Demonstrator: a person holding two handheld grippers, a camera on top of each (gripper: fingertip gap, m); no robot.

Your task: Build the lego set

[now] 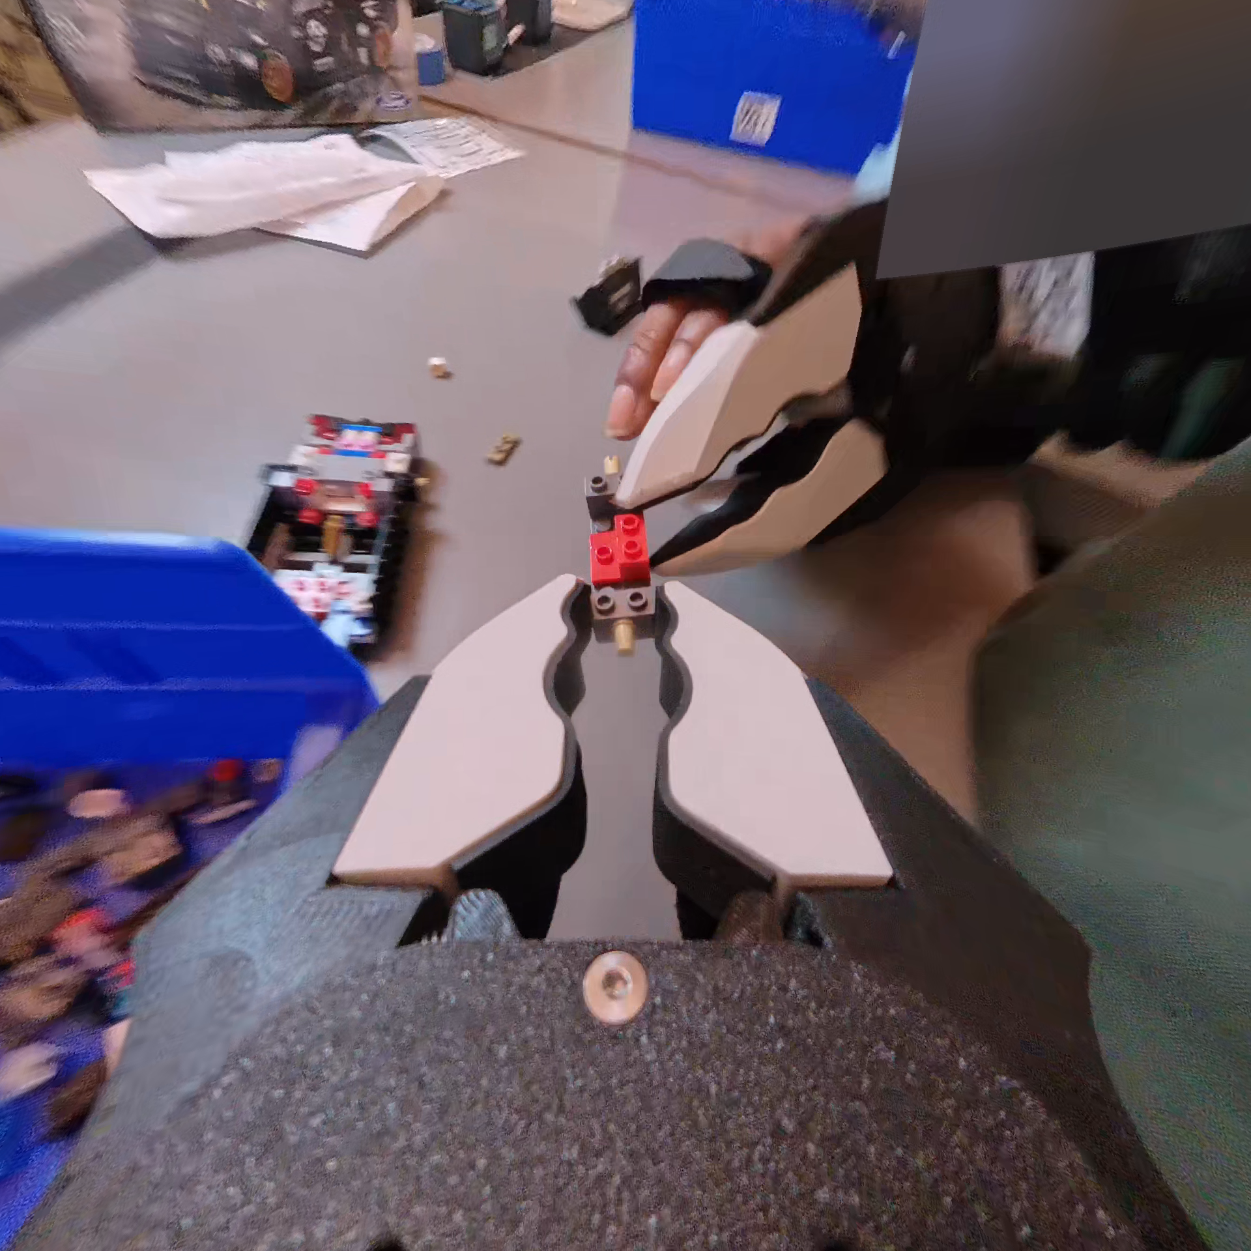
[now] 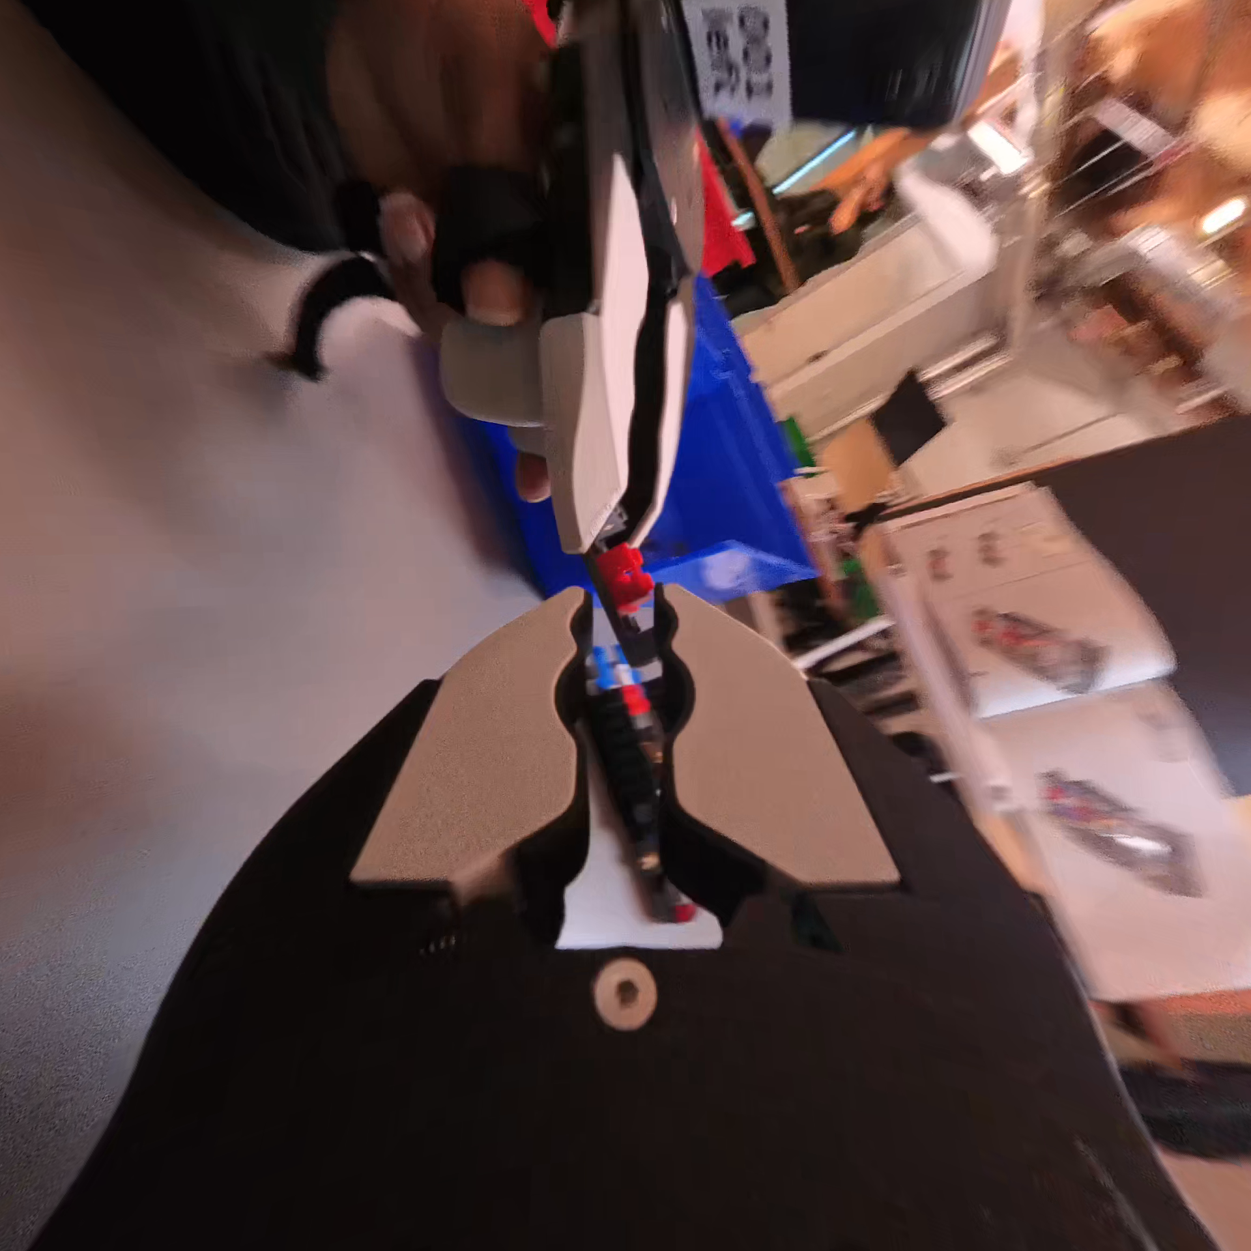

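We hold a small lego piece (image 1: 619, 555), red bricks on dark grey ones with a tan pin, above the grey table (image 1: 203, 379). Our left gripper (image 1: 617, 596) is clamped on its near end; our right gripper (image 1: 636, 535) pinches its far end. The half-built lego car (image 1: 335, 528) lies left, beside a blue bin (image 1: 135, 643).

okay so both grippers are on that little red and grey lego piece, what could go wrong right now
The small assembly is pinched only at its ends, by the left gripper and the right gripper, above the table. A twist might pop the red bricks off. If dropped, it could scatter among the loose pieces.
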